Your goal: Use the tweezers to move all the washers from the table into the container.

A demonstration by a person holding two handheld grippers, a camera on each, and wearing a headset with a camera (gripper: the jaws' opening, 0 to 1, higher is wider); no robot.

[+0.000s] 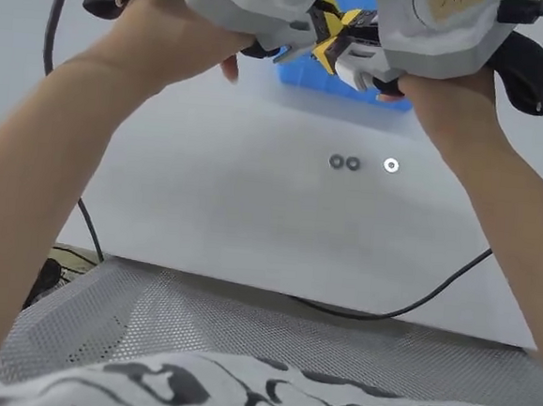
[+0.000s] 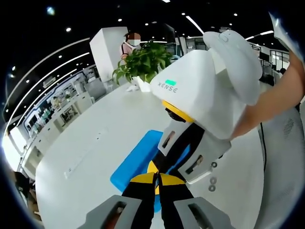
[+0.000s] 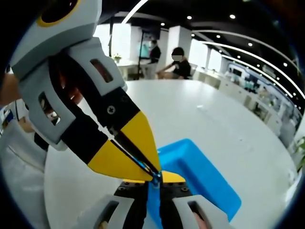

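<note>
Nearest, a grey mesh [image 1: 242, 342], then the table [image 1: 233, 209] edge with a cable [image 1: 424, 300] looping over it. On the bare top, there they are: two washers [image 1: 338, 161] just beside each other, and the third washer [image 1: 391, 164] a little to their right, all lying flat. Beyond them, up off the table, both hands hold the grippers nose to nose. On the left gripper [image 2: 157, 180] the yellow tips are pressed together, and the right gripper view shows thin tweezers [image 3: 142, 163] pinched between them. On the right gripper [image 3: 153, 186] the tips are drawn close at the tweezers' point. Gripping or not, can't tell. Under the tips sits the blue container [image 1: 347, 85]. The washers lie on the near side of container and grippers, apart from both.
</note>
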